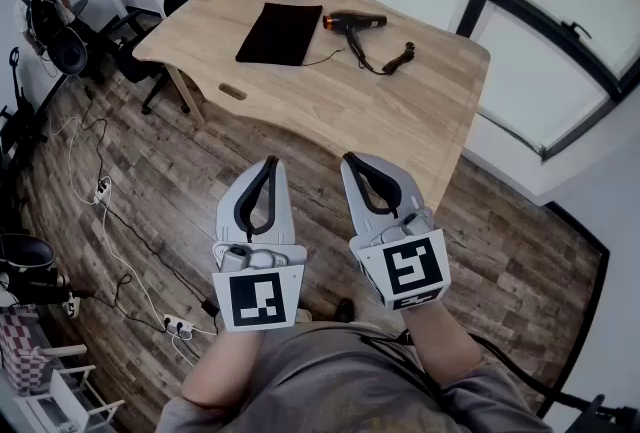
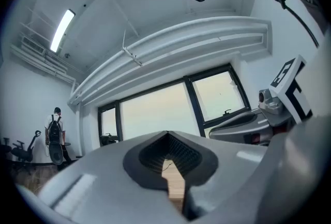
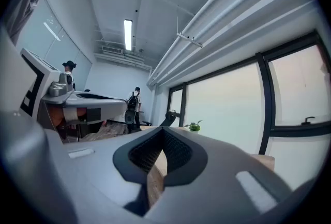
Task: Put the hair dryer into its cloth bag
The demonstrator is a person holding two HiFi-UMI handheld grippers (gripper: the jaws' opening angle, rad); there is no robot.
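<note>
Currently my left gripper (image 1: 269, 164) and right gripper (image 1: 350, 161), both clenched empty, hang well short of the flat black cloth bag (image 1: 280, 33); the black, orange-nosed hair dryer (image 1: 355, 21) lies just right of it, barrel crosswise, nearer my right.

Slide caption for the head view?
Left gripper and right gripper, shut, face table with hair dryer beside black cloth bag.

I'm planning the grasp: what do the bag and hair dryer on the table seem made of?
Cloth bag: matte black fabric, probably; it lies flat without shine. Hair dryer: likely hard plastic, dark with an orange end; too small to be sure.
</note>
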